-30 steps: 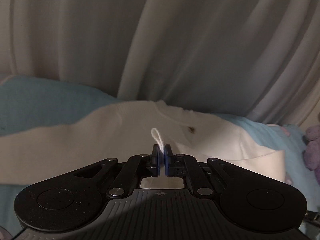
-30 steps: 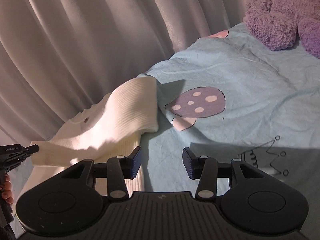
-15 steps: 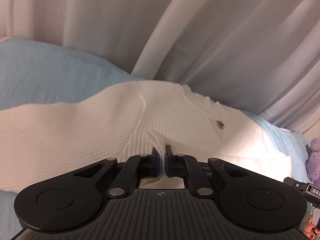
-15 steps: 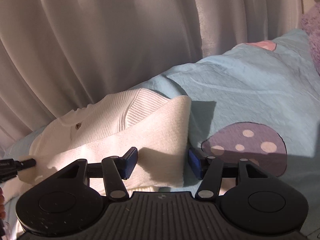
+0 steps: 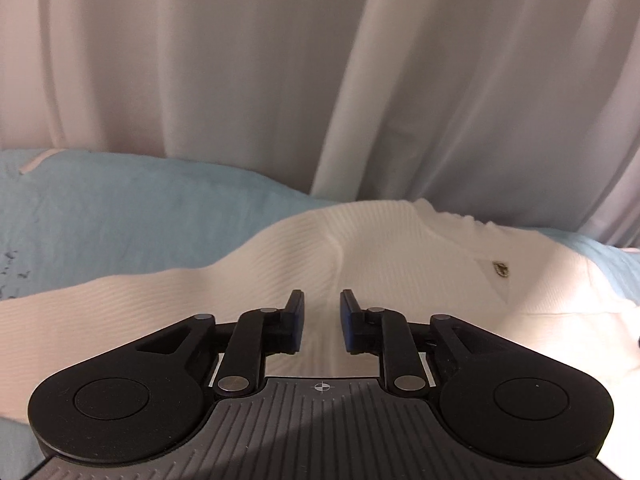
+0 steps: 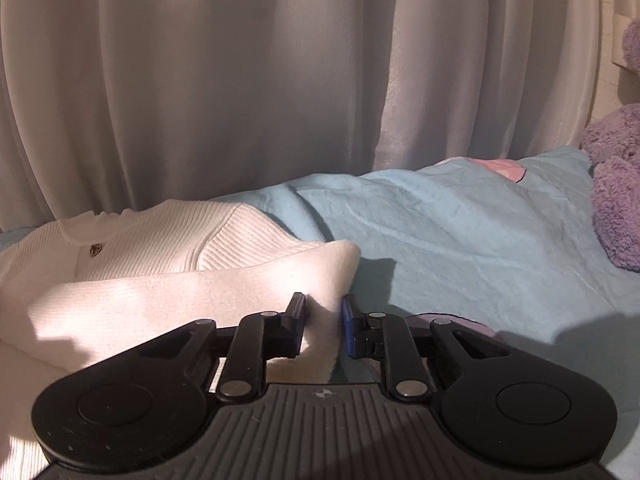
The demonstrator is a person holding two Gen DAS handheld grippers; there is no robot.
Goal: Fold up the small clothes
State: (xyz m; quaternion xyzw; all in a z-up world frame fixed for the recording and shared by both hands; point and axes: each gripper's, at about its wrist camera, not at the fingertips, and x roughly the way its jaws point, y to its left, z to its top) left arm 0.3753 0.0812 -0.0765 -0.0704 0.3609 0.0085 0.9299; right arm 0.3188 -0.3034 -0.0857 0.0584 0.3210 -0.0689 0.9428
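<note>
Both views are dim and soft, with fisheye bending at the edges and dark corners. A warm sunlit patch falls on the sweater [image 6: 132, 300], brightest at lower left. Hard shadows lie across the sheet [image 6: 460, 240] beside it. The curtain [image 5: 240, 80] is evenly grey.

Curtain [image 5: 240, 80] close behind sweater [image 5: 380, 248]

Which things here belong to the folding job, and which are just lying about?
Job:
white ribbed sweater
left claw, open
right claw, fabric fold between its fingers

Lying about:
purple plush toy
blue bedsheet
curtain
</note>
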